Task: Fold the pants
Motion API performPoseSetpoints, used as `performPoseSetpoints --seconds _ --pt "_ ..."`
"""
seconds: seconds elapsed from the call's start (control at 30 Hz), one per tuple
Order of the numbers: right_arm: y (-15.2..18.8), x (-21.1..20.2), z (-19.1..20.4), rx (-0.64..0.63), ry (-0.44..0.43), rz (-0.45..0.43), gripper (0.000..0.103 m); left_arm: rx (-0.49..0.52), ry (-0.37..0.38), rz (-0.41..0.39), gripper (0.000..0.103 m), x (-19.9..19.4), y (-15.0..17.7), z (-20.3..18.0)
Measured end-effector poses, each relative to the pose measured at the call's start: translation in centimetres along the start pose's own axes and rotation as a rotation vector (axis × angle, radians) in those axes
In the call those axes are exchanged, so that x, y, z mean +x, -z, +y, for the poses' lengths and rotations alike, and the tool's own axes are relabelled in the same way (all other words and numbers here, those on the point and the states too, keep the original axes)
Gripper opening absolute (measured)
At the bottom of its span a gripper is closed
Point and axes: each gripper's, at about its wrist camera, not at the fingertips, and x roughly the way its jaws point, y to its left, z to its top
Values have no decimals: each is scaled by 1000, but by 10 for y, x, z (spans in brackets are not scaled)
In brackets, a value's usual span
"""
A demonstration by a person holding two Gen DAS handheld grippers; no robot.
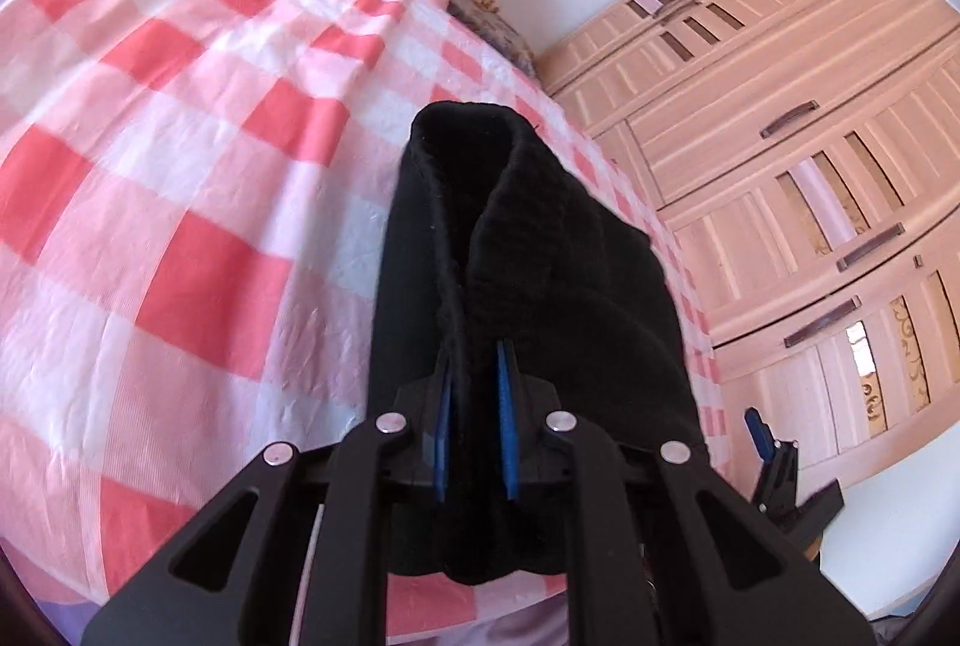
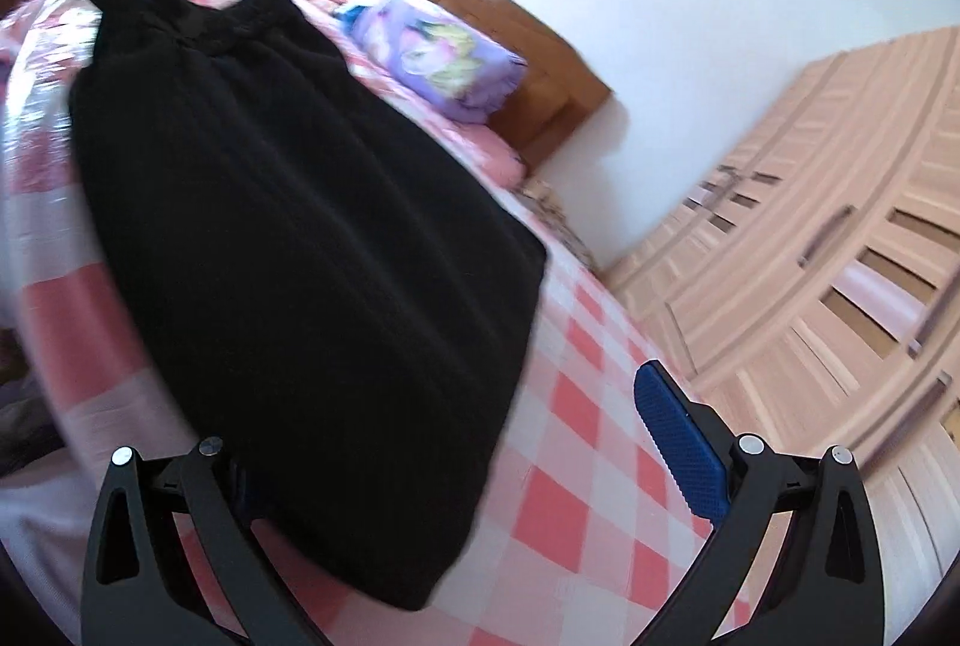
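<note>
L gripper (image 1: 474, 406) clamped on black pants (image 2: 312, 250), hanging lengthwise over bed (image 1: 180, 166); R gripper (image 2: 462, 472) wide apart, empty, nearer free hem.

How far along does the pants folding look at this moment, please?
Done: the pants hang doubled into a narrow black bundle. In hand: the left gripper pinches them over the bed; the right gripper is open. Left: laying them down, final fold.
</note>
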Motion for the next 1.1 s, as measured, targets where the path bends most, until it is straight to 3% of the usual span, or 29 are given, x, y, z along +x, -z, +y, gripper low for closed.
performPoseSetpoints --seconds 0.03,0.1,0.17,0.23,0.3,0.4,0.5,0.6,0.73,0.83,1.1 --pt "1 -3 0 0 -25 -5 98 -5 -20 -11 26 0 0 2" --pt "5 -11 -10 27 -151 -25 98 -10 -117 -54 69 -8 1 2" --pt "15 -24 -29 110 -300 -52 98 -1 -226 -134 85 -24 4 -2" --pt "27 -28 -55 232 -427 -58 99 29 -293 -222 86 -45 10 -14" --pt "40 -25 -80 357 -484 -44 99 129 -293 -251 93 -52 21 -45" --pt "61 2 -124 574 -530 33 99 307 -285 -236 101 -38 40 -97" --pt "71 27 -139 704 -521 118 99 493 -300 -175 101 2 62 -147" --pt "65 44 -137 712 -509 163 99 575 -357 -111 101 48 71 -166" --pt "50 43 -110 619 -584 133 99 529 -437 -83 101 74 70 -148" --pt "49 50 -86 549 -559 179 99 551 -418 -87 101 74 72 -140" --pt "49 46 -84 537 -543 191 99 551 -422 -99 101 77 73 -137"
